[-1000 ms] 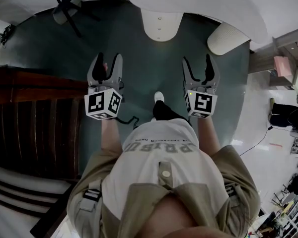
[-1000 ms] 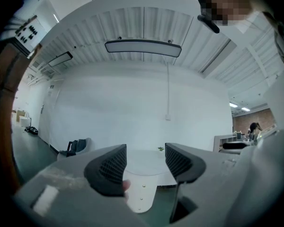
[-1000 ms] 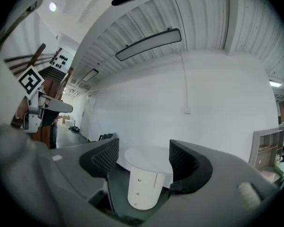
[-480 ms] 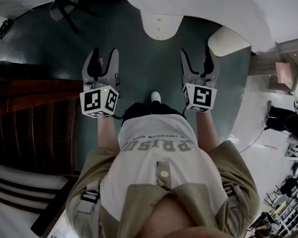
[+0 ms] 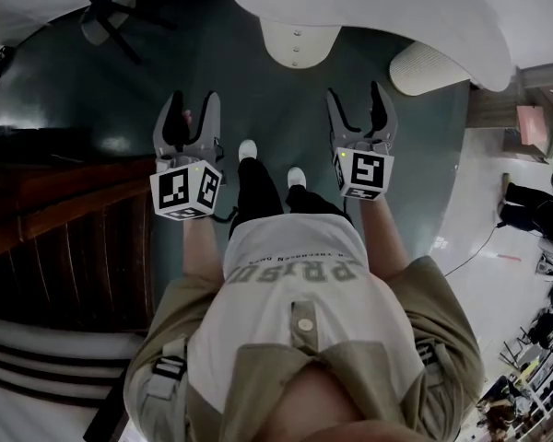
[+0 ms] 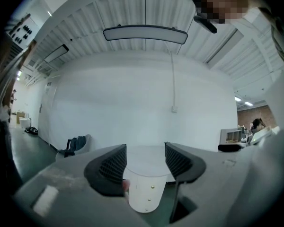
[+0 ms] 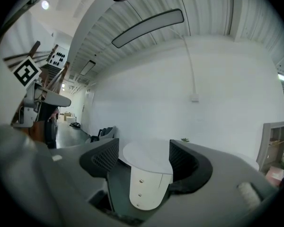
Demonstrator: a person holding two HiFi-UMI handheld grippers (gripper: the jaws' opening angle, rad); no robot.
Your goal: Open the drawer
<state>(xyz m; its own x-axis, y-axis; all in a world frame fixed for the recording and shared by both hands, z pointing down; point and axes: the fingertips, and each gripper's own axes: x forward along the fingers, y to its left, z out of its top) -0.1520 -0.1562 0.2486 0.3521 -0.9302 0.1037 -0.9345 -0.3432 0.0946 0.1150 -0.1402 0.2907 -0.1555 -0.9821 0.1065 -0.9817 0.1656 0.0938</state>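
A white rounded drawer unit [image 5: 298,46] with three small knobs down its front stands under a white curved desk [image 5: 369,7], ahead of me across the dark green floor. It shows between the jaws in the left gripper view [image 6: 146,197] and the right gripper view [image 7: 146,186]. All drawers look closed. My left gripper [image 5: 192,115] and right gripper [image 5: 359,109] are held at waist height, both open and empty, well short of the unit.
A dark wooden structure [image 5: 64,219] runs along my left. A second white rounded cabinet [image 5: 429,69] stands to the right of the drawer unit. An office chair [image 5: 106,7] stands at the far left. Cluttered furniture lies on the right.
I have stepped forward; my feet now show between the grippers. Both grippers have drawn nearer to the drawer unit and stay open.
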